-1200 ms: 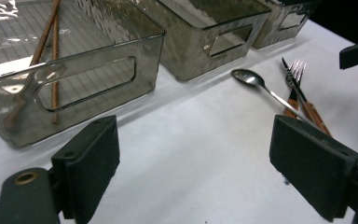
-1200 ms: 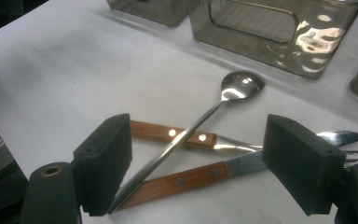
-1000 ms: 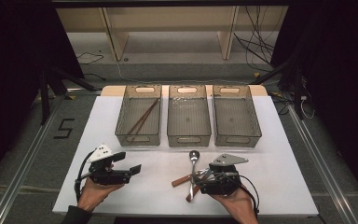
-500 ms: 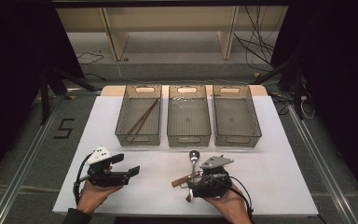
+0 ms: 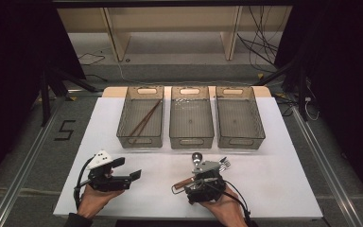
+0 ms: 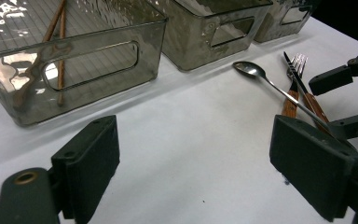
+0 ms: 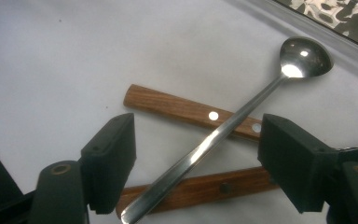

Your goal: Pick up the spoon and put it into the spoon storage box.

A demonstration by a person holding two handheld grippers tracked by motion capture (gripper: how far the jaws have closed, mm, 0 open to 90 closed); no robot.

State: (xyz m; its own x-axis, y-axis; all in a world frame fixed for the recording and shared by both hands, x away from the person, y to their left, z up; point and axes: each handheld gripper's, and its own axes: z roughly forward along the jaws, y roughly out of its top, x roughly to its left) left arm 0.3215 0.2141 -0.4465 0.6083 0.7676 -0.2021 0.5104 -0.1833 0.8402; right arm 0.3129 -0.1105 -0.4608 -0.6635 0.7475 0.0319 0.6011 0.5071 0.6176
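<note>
A steel spoon lies across two wooden cutlery handles on the white table. My right gripper is open, low over them, with the spoon's stem between its jaws and touching neither. In the high view the right gripper covers the handles; the spoon bowl and fork tines stick out beyond it. My left gripper is open and holds nothing, at the front left. Its own view shows the left gripper, the spoon, the fork and the right gripper.
Three clear grey bins stand in a row at the back: the left bin holds wooden chopsticks, the middle bin and right bin look bare. The table's front edge runs just behind both hands.
My right gripper has moved left and turned over the cutlery, so its jaws now straddle the spoon's stem. The left gripper has barely shifted.
</note>
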